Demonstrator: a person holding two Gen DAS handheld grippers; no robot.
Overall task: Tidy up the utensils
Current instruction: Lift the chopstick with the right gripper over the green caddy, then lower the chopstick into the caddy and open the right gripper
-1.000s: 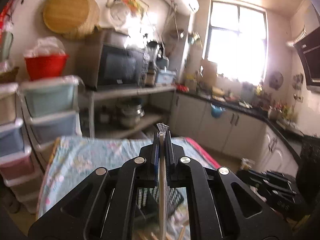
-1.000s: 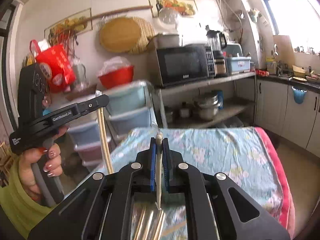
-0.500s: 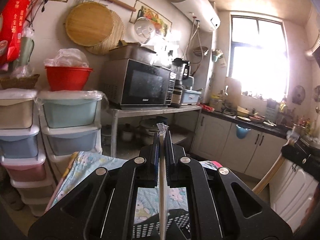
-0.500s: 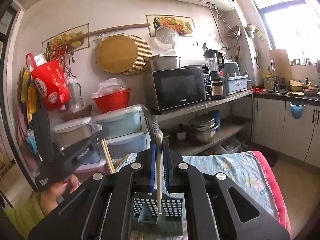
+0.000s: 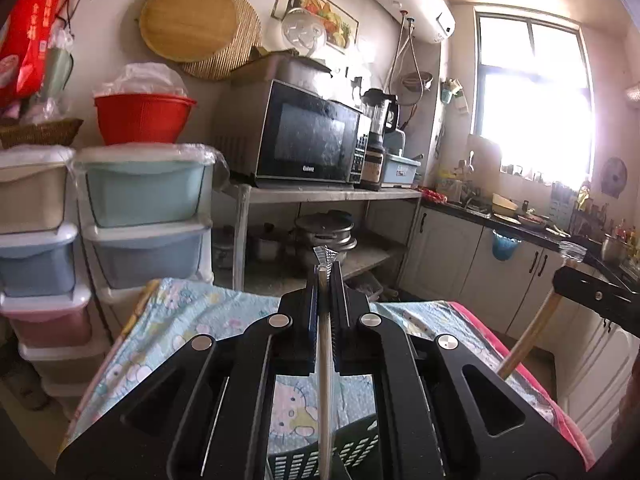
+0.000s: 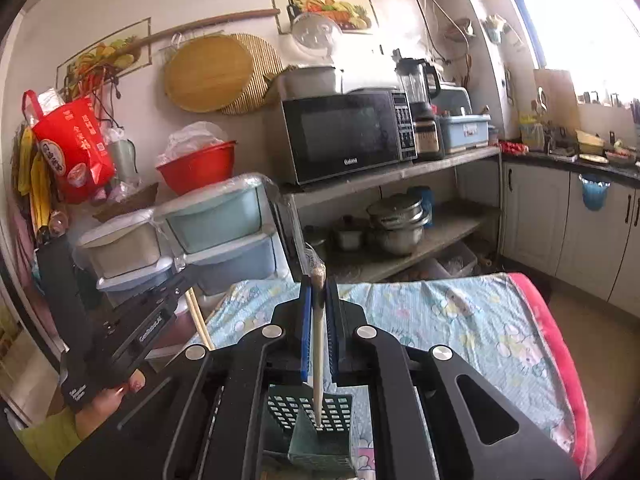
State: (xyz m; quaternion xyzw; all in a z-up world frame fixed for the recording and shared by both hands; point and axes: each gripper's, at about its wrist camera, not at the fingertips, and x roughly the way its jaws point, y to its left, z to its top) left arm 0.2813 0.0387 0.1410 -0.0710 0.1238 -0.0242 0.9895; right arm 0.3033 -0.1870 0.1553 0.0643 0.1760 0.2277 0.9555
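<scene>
Both grippers have been travelling toward the perforated holder (image 6: 316, 424) on the surface (image 6: 460, 320). Left gripper (image 5: 326, 276) is clenching a wrapped chopstick (image 5: 325, 380); right gripper (image 6: 318, 284) is clenching another chopstick (image 6: 318, 344), now hanging over the holder, probably ready for dropping.

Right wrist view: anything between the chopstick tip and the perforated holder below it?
Nothing visible. The chopstick, clamped in the right hand-held gripper, hangs tip-down over the holder, with no object between them.
</scene>
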